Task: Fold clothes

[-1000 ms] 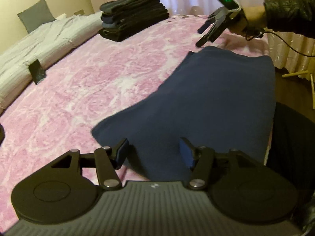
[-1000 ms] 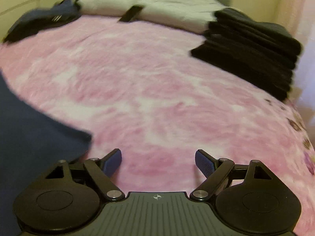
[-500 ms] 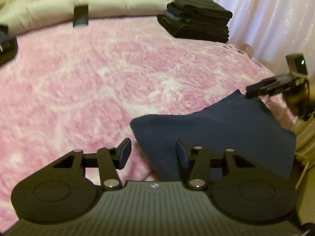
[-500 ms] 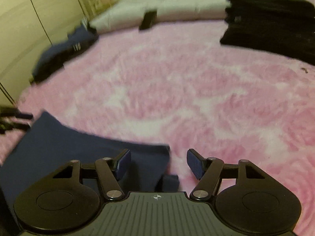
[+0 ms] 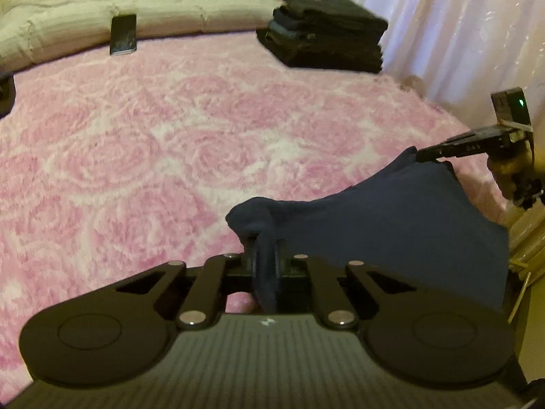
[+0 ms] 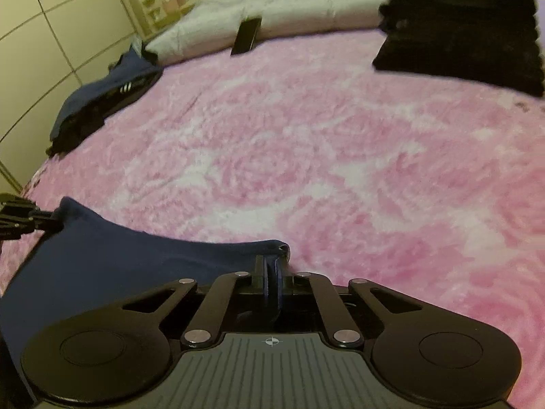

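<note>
Two grippers (image 5: 267, 266) (image 6: 271, 281), one navy garment (image 5: 391, 218)

No text, label, brand or number can be read on anything in either view.

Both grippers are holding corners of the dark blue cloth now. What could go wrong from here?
1. The left gripper and the right gripper each pinch only a small bunch of the dark blue cloth at a corner, so a corner may slip out during the fold.
2. The cloth sags between the two grips, so the fold may land crooked or wrinkled on the pink blanket.
</note>
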The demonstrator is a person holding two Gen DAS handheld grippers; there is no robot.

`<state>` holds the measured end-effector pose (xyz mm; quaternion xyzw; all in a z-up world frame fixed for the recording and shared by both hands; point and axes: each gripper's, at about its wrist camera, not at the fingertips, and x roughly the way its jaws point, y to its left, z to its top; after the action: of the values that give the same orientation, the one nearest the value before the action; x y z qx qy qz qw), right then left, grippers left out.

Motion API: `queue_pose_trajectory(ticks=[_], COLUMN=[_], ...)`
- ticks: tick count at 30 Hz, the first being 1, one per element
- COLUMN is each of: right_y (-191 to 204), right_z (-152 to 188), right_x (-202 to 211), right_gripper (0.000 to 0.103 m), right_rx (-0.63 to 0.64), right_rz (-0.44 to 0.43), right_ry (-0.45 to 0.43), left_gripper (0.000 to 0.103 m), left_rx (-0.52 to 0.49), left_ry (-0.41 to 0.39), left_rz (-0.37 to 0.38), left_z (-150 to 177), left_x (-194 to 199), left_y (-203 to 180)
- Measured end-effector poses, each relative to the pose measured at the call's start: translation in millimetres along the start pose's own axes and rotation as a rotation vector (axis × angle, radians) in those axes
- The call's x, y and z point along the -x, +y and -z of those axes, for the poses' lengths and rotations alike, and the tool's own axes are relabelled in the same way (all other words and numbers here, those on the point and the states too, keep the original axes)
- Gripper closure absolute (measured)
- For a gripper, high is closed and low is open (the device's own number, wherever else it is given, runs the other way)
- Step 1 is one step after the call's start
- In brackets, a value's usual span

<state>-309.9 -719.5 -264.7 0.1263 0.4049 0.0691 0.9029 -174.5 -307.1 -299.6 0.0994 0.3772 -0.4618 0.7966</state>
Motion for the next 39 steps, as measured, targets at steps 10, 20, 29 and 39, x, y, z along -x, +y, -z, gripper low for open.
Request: queue_pose_trajectory(ticks=[10, 20, 29, 39], right_y=[24.4, 8.1, 19.3, 43.4], right_z=[47.3, 47.7, 76.2, 108.4], right_x=[54.8, 43.7, 78.4, 68.0], right_gripper=[0.103, 0.103, 0.028, 0.047], right_rx=[-0.062, -0.108, -0.152, -0.131], right_rz=[0.060, 0.068, 0.009, -0.047], right_ry=[-0.019, -0.080, -0.145, -0.020], left_gripper=[0.099, 0.088, 0.076, 0.065], left_rx=[0.004, 0.092, 0.059, 0.109], left_ry=[0.041, 0.044, -0.031, 0.065], left_rz=[0.026, 0.027, 0.002, 0.141], left_z=[11.4, 12.2, 23.5, 75.3], left_x=[9.5, -1.6, 51.0, 57.5], left_y=[-1.3, 15.7, -1.0, -44.4])
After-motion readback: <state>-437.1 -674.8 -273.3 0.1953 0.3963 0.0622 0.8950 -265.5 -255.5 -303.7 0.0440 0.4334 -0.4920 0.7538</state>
